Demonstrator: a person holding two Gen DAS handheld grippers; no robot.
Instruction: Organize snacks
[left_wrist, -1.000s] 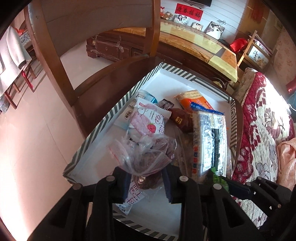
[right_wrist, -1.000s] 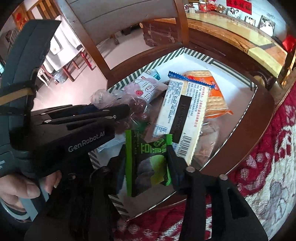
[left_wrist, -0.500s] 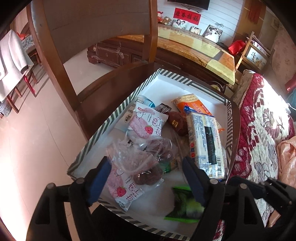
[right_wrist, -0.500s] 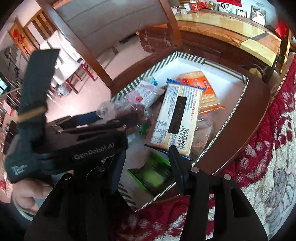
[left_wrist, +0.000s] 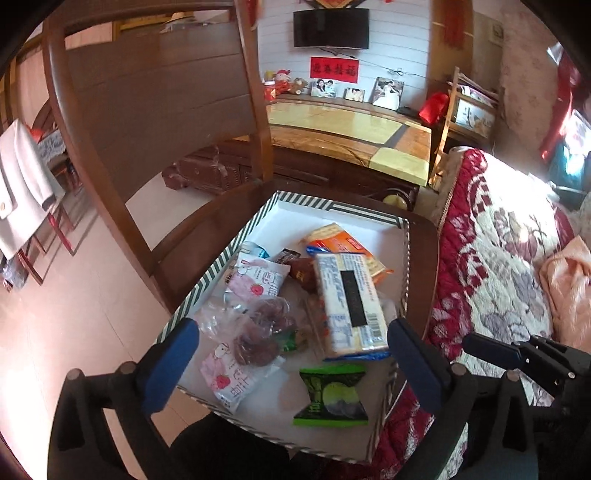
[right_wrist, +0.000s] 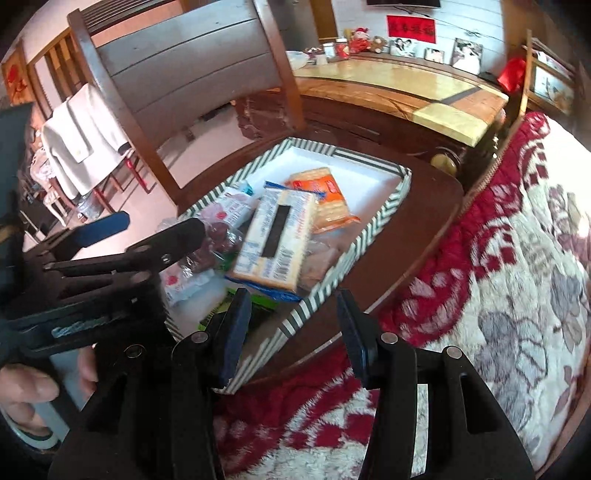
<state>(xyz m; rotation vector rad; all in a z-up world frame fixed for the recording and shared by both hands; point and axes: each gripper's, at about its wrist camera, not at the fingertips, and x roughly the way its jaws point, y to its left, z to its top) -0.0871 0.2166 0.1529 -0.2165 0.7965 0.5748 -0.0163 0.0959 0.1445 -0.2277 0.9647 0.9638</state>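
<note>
Pale tiled floor (left_wrist: 48, 332), wooden chair (left_wrist: 155, 96), long glossy cabinet (left_wrist: 347, 125) under wall TV (left_wrist: 331, 27), red floral bedspread (left_wrist: 498, 258), bright daylight right.

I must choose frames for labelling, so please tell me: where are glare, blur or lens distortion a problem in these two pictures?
Left wrist view: sunlight washes out the quilt at the right; the chair back bows from the fisheye; the green snack packet in the striped tray is sharp. Right wrist view: the left gripper is smeared by motion; the quilt's right side is overexposed.
</note>
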